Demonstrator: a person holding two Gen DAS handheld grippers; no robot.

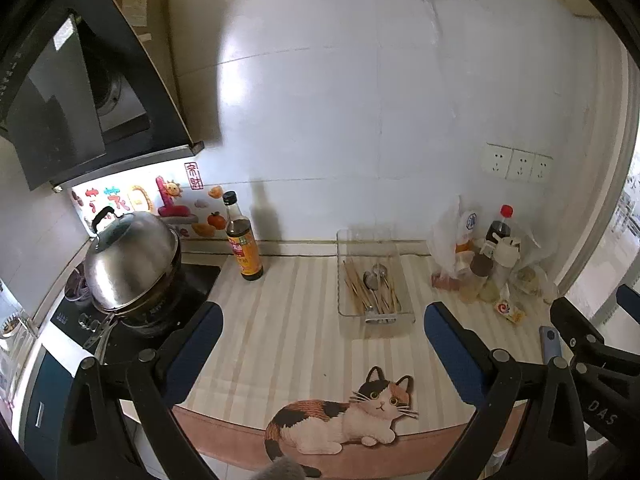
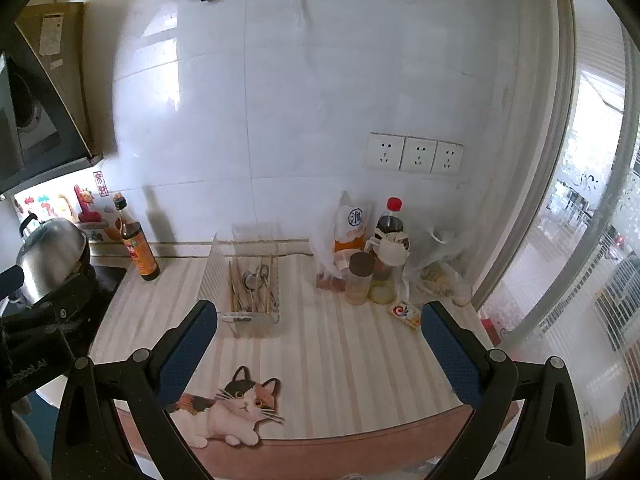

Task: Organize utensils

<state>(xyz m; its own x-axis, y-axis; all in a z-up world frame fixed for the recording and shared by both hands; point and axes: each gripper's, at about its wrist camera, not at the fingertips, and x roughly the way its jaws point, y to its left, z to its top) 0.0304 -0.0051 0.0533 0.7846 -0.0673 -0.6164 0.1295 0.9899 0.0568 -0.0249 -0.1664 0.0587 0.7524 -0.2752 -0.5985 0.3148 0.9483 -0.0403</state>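
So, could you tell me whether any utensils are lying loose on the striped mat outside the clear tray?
No, the chopsticks and spoons all lie inside the clear tray.

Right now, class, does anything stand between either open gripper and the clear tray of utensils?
Nothing visible does. Bare striped mat lies between both grippers and the clear tray; the sauce bottle and jars stand off to the sides.

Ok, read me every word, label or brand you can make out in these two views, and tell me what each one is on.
"DAS": white letters on the right gripper's black frame, in the left wrist view.
Mirrored white lettering on the left gripper's body, in the right wrist view: not legible.
Red seal sticker on the wall: characters too small to read.
Sauce bottle label: blurred.
White pouch with a blue round logo: text unreadable.
Small packet: print too small.
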